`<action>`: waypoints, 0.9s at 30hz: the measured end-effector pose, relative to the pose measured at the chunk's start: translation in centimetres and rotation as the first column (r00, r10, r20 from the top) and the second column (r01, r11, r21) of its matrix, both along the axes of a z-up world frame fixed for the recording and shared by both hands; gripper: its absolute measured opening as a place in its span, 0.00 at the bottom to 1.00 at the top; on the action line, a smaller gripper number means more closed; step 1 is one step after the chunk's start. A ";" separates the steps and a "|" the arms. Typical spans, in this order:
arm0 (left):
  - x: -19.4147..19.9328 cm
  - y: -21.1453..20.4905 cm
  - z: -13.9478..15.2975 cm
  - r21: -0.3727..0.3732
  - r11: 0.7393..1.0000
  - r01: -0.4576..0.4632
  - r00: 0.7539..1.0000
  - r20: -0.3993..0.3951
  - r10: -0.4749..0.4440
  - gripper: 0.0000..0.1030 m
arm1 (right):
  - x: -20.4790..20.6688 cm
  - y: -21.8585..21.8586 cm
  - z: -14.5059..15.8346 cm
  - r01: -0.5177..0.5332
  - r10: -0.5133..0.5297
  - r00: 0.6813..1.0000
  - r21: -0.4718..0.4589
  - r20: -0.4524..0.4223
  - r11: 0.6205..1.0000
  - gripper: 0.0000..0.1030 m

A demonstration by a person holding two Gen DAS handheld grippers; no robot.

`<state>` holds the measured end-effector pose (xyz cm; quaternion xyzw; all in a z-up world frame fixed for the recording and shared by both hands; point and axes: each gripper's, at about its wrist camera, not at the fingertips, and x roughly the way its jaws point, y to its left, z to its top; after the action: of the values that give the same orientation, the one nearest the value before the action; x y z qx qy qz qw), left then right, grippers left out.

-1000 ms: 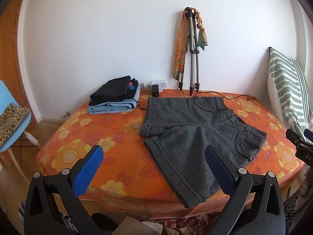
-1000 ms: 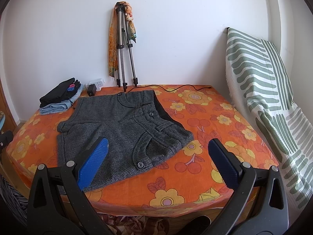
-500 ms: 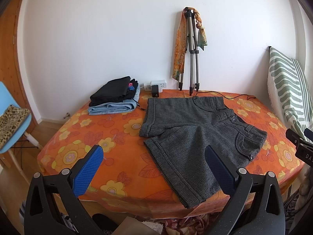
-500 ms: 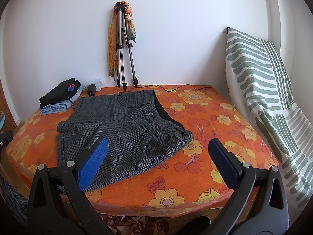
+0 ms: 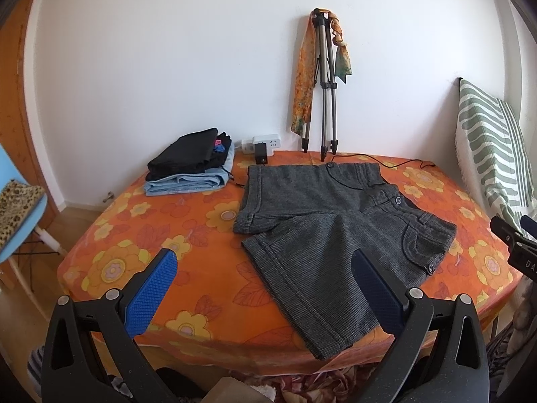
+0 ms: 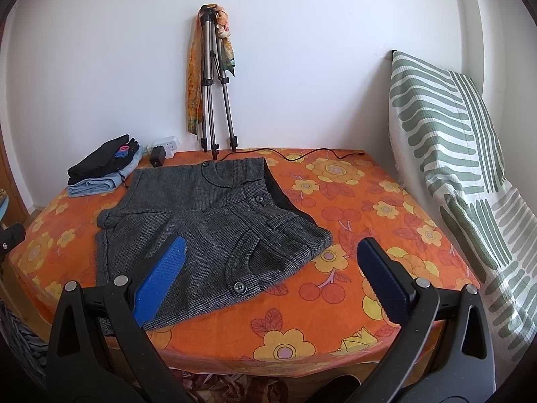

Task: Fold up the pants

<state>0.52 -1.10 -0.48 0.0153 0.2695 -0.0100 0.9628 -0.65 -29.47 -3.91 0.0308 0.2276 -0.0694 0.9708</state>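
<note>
Grey tweed shorts lie flat on the orange flowered table, waistband to the right, legs to the left, one leg reaching the front edge. They also show in the right wrist view. My left gripper is open and empty, held in front of the table's near edge, short of the lower leg. My right gripper is open and empty, held before the front edge near the waistband corner. The right gripper's body shows at the left wrist view's right edge.
A stack of folded clothes sits at the table's back left. A power strip with a charger and a tripod with a scarf stand at the wall. A striped cushion leans at the right. A blue chair stands at the left.
</note>
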 end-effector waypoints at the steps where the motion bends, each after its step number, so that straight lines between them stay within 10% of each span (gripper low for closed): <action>1: 0.1 0.1 -0.1 -0.005 1.000 0.006 1.000 -0.005 -0.006 1.00 | 0.1 -0.1 0.1 0.003 -0.003 1.000 -0.005 0.003 1.000 1.00; 14: 1.9 0.2 -1.9 0.020 0.995 0.094 0.993 -0.078 -0.093 0.96 | 2.7 -3.8 0.4 0.003 -0.003 0.999 0.004 -0.046 1.000 1.00; 27: 2.8 -0.5 -4.2 0.016 0.958 0.287 0.933 -0.230 -0.276 0.44 | 8.1 -9.6 -3.3 0.070 -0.003 0.966 0.252 -0.259 0.965 0.85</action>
<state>3.33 -1.57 -4.70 0.0761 0.3720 -0.1430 0.9140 7.43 -39.11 -7.21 0.1522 0.3575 -0.0607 0.9194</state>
